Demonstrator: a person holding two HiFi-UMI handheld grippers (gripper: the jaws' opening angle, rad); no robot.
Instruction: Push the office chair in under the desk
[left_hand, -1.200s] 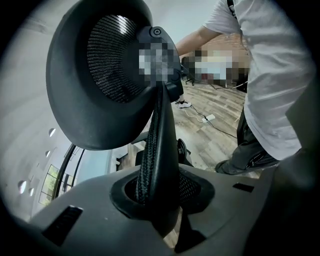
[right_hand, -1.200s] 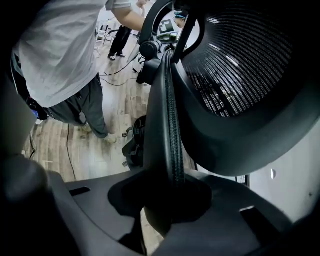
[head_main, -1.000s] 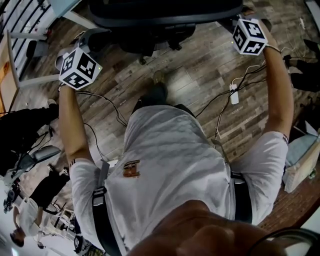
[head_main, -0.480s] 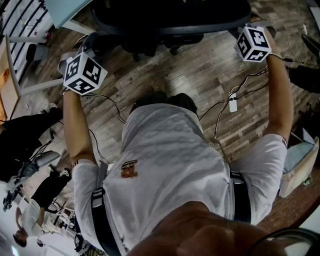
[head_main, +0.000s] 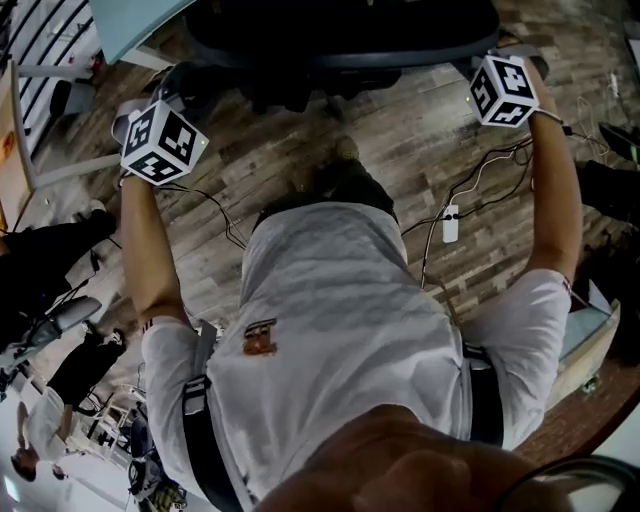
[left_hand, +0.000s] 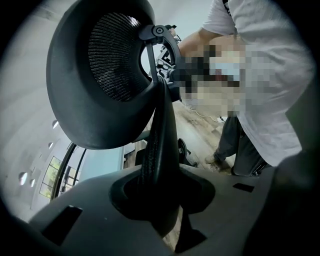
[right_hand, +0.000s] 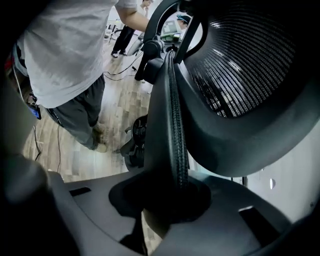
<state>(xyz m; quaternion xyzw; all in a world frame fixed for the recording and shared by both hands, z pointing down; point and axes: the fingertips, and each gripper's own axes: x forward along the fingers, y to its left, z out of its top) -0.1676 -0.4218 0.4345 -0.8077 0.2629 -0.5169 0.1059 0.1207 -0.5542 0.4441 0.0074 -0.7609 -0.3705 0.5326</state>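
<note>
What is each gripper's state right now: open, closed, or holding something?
Left gripper: jaws closed on the office chair's backrest edge.
Right gripper: jaws closed on the same backrest edge.

In the head view the top edge cuts off the chair (head_main: 340, 40), and only a corner of the counter (head_main: 128, 18) shows. Marker cubes (head_main: 162, 142) hide the jaws of the left claw (left_hand: 161, 200) and right claw (right_hand: 172, 197) there. The person's torso (head_main: 340, 340) covers the legs (head_main: 345, 185) almost wholly. Bystanders (head_main: 70, 370) at the lower left are cut off by the edge.
</note>
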